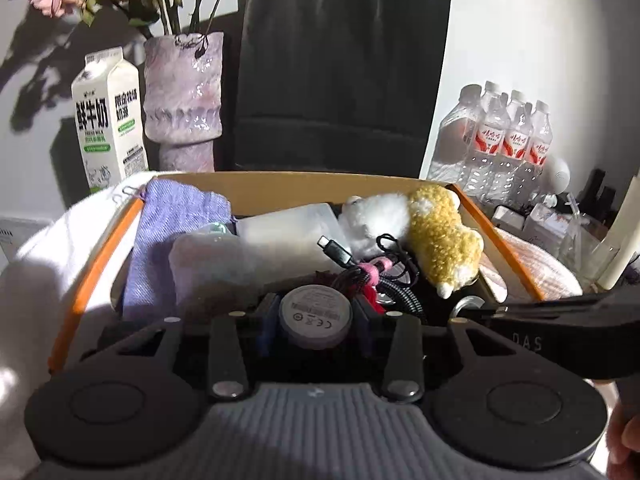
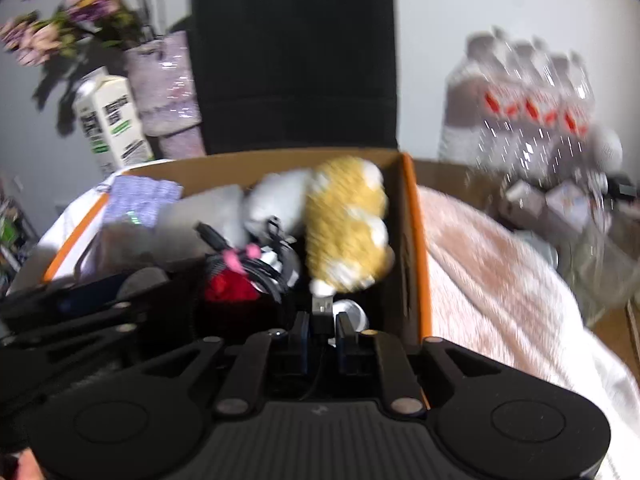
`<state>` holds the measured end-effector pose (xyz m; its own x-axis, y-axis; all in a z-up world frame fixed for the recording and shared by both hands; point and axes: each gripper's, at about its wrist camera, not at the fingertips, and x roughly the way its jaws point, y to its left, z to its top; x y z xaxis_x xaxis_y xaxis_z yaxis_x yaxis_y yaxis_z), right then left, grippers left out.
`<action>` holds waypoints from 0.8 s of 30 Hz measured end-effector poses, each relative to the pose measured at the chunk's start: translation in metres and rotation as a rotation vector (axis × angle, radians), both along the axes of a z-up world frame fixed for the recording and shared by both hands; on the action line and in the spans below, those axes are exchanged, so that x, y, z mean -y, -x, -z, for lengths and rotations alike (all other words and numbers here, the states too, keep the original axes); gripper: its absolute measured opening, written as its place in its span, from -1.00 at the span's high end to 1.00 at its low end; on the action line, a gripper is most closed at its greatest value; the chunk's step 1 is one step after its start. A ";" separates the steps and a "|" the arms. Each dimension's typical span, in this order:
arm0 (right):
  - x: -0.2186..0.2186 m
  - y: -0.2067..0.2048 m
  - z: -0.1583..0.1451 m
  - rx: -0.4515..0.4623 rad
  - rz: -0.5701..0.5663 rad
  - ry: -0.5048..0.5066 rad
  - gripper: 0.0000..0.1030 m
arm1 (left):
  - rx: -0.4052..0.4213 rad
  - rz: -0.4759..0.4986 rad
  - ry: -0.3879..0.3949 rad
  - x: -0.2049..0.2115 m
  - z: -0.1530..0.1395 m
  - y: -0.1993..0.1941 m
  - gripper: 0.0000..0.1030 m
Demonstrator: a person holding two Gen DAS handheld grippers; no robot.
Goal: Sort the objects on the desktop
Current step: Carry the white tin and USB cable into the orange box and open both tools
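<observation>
Your left gripper (image 1: 316, 316) sits low over the near edge of the cardboard box (image 1: 304, 186), and its jaws are clamped on a round grey puck-shaped device (image 1: 315, 314). The puck fills the gap between the two fingers, its printed face turned toward the camera, touching both pads.

Your right gripper (image 2: 321, 330) has its jaws drawn narrow around a black USB plug (image 2: 322, 308). The plug stands upright between the fingertips with its metal end pointing away from you, and its thin black cable drops down toward the gripper body. That view is blurred, so finer detail of the grip is hard to read. In the left wrist view the right gripper comes in from the right edge as a dark bar (image 1: 560, 320) just beside the puck.

Just past the puck lies a bundle of black cables (image 1: 372, 272) tied with a pink strap, one connector sticking up. To its right rests a yellow and white plush toy (image 1: 436, 236), against the box's right wall. To the left lie a purple cloth pouch (image 1: 168, 232) and a translucent white container (image 1: 288, 228).

A pink towel (image 2: 492, 264) is outside the box on the right. Behind the box stand a milk carton (image 1: 108, 120), a purple vase (image 1: 184, 96) with flowers, a black paper bag (image 1: 340, 80) and a pack of water bottles (image 1: 500, 140).
</observation>
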<state>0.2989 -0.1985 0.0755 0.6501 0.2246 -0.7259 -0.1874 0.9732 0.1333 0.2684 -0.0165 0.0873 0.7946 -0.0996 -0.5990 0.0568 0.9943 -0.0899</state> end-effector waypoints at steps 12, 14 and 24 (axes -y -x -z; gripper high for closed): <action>0.036 0.027 -0.024 0.095 0.065 -0.152 -0.23 | 0.062 -0.016 -0.042 0.015 -0.023 0.015 -0.69; 0.037 0.038 -0.026 0.118 0.054 -0.152 -0.26 | 0.061 -0.055 -0.069 0.013 -0.026 0.022 -0.72; 0.049 0.152 0.002 0.141 -0.052 -0.108 -0.75 | 0.103 -0.005 -0.218 -0.021 -0.032 0.149 -1.00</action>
<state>0.1464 -0.2474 0.0738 0.7291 0.3325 -0.5982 -0.2615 0.9431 0.2055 0.1194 0.0044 0.1197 0.8525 0.0278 -0.5219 0.0491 0.9899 0.1329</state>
